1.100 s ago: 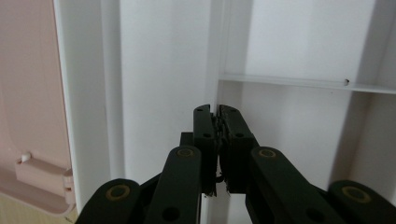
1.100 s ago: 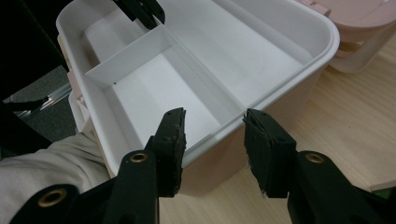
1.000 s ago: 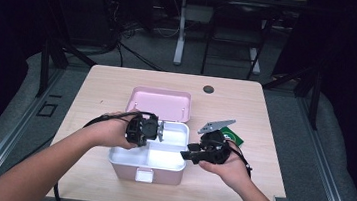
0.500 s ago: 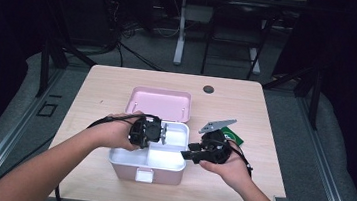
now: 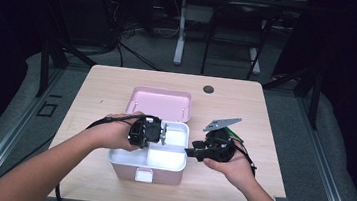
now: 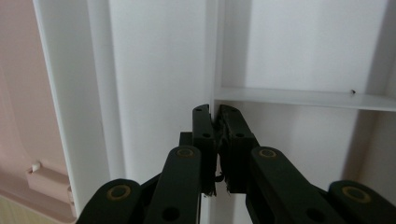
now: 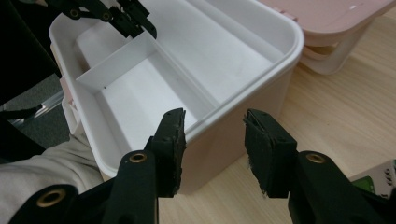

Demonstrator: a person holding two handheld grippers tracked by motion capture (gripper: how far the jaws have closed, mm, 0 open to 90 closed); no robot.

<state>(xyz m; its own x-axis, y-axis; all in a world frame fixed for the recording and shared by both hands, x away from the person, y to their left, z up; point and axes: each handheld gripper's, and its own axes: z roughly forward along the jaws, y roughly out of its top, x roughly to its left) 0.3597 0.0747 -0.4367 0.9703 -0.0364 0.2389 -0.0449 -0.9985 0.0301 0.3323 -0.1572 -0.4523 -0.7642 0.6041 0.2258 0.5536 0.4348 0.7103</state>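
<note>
The white tray point(image 5: 171, 147) sits inside the pink box point(image 5: 146, 170), at the middle of the desk point(image 5: 92, 86) toward its near edge, with the pink lid point(image 5: 158, 103) folded back behind it. The left gripper point(image 6: 215, 126) is down in the tray, fingers pinching the upright divider wall point(image 6: 211, 56) between two compartments. Compared with a second ago, hardly anything has moved: that grip holds, the tray is not yet lifted. The right gripper point(image 7: 212, 144) hovers at the box's right end, fingers spread either side of the rim point(image 7: 252, 79), one inside, one outside, not yet touching. Looks like a two-handed lift is being set up, though that's a guess.
</note>
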